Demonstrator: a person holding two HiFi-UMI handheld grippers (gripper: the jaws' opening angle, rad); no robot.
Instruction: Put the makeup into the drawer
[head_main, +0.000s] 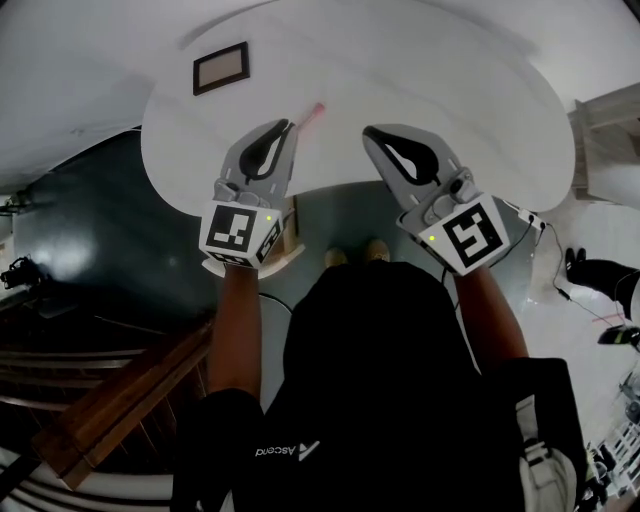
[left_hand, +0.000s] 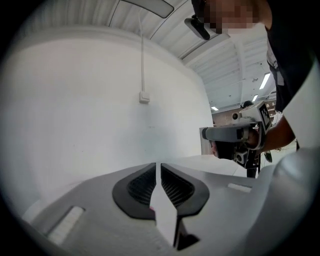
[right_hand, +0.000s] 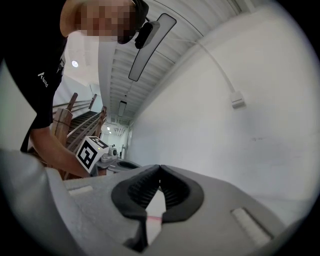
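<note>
Black shirt (head_main: 400, 380) nearest, below round white table (head_main: 480, 90). Left gripper (head_main: 291, 124) and right gripper (head_main: 367, 131) over table's near edge, both closed, empty. Slim pink makeup stick (head_main: 318, 110) on table just beyond left tips; dark-framed box (head_main: 220, 68) far-left. I'd open jaws first, pinch smooth stick crosswise.

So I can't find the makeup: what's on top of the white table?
A small pink item, maybe the makeup, and a dark-framed rectangle lie on the white table. The left gripper and right gripper hide part of its near edge.
</note>
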